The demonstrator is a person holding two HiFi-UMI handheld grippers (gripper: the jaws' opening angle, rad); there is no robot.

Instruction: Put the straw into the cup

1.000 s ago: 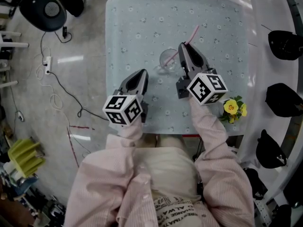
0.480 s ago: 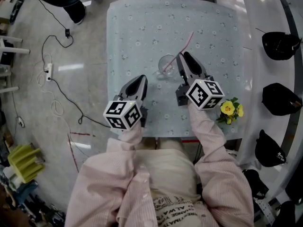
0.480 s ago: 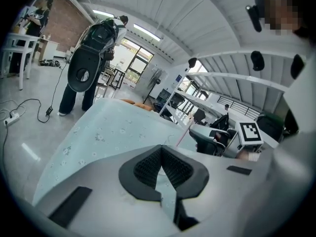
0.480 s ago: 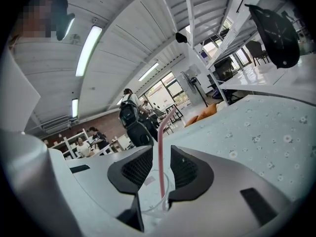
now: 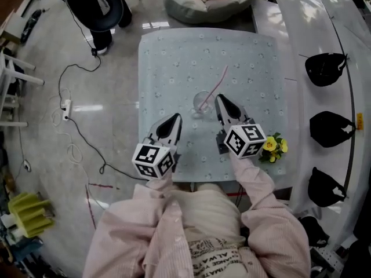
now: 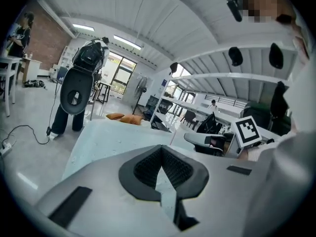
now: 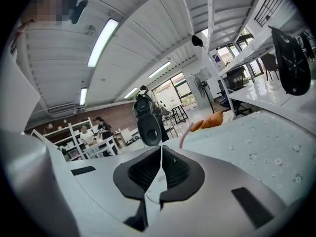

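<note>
Head view: the straw [image 5: 218, 82] is leaning in the cup [image 5: 202, 103] on the table [image 5: 168, 57]. The right gripper [image 5: 221, 100] is hovering just beside the cup, the left gripper [image 5: 174, 120] nearby.
Left gripper view: the jaws are meeting, gripping nothing.
Right gripper view: the jaws have just been closing and are now meeting empty, with the straw showing beyond them.

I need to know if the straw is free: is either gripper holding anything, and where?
Nothing is held. The right gripper has just closed its jaws on nothing; the left gripper is shut and empty. The straw leans in the cup.
</note>
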